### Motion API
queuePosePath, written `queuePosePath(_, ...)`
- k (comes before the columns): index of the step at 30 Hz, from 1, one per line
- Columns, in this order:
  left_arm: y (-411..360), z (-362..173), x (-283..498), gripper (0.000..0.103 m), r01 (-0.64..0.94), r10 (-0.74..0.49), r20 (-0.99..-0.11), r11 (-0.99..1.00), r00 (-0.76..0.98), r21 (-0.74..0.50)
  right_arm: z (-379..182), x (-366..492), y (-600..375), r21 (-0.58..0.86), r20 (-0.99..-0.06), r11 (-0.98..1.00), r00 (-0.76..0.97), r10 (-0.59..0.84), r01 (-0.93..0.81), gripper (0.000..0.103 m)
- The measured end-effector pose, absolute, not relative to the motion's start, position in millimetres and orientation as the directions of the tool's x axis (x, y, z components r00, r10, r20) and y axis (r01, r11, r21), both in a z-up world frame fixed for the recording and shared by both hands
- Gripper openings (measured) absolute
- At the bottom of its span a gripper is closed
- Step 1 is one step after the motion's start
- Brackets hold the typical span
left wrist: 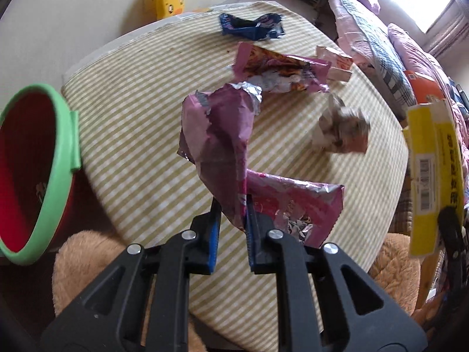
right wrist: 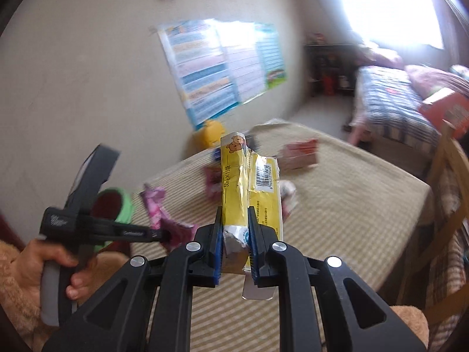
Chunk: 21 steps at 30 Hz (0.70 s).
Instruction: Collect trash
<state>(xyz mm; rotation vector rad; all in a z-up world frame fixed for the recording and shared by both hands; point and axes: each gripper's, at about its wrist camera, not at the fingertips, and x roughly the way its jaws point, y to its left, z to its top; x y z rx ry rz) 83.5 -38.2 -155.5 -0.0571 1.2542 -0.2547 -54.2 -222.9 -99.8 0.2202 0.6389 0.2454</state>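
My left gripper [left wrist: 231, 205] is shut on a crumpled purple foil wrapper [left wrist: 217, 135], which hangs lifted above the striped table [left wrist: 140, 123]. A pink wrapper [left wrist: 293, 202] lies under it near the table's front edge. My right gripper [right wrist: 234, 220] is shut on a flattened yellow box [right wrist: 252, 187] with a barcode; the same yellow box [left wrist: 433, 176] shows at the right of the left wrist view. In the right wrist view the left gripper [right wrist: 164, 234] holds the purple wrapper [right wrist: 155, 205], with a hand [right wrist: 44, 267] on its grip.
A red bin with a green rim [left wrist: 58, 158] stands left of the table. On the table lie a blue wrapper [left wrist: 252, 26], a pink-orange wrapper [left wrist: 281, 70], a crumpled paper ball [left wrist: 343, 129] and a small carton [left wrist: 337, 64]. A bed [right wrist: 390, 102] is at the right.
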Motion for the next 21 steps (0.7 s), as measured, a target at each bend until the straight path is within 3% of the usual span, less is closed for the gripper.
queuePosePath(4,-25,-166,84,0.015,0.117,-0.218,-0.938,0.974,0.270,-0.193,-120,-39,-206,0.313,-0.668,0.932,0.655,0.354,-0.184,0.014)
queuePosePath(9,-17,-176,84,0.018,0.092,-0.216,-0.944,0.976,0.250,-0.199,-157,-21,-211,0.325,-0.798,0.942,0.511,0.321,-0.084,0.017)
queuePosePath(11,-14,-180,83,0.026,0.072,-0.222,-0.945,0.975,0.240,-0.211,-165,-18,-218,0.362,-0.808,0.931,0.481,0.341,-0.053,0.020)
queuePosePath(13,-11,-181,82,0.048,0.044,-0.230,-0.944,0.973,0.238,-0.226,-165,-17,-222,0.362,-0.807,0.932,0.489,0.330,-0.032,0.035)
queuePosePath(15,-6,-181,81,0.059,0.006,-0.250,-0.937,0.966,0.244,-0.257,-162,-18,-224,0.380,-0.789,0.925,0.512,0.340,-0.029,0.047)
queuePosePath(18,-3,-180,82,0.069,-0.045,-0.275,-0.928,0.955,0.250,-0.295,-161,-22,-223,0.387,-0.777,0.922,0.526,0.347,-0.037,0.049)
queuePosePath(21,-6,-181,86,0.070,-0.073,-0.287,-0.925,0.947,0.250,-0.314,-161,-21,-223,0.391,-0.774,0.920,0.530,0.347,-0.031,0.050)
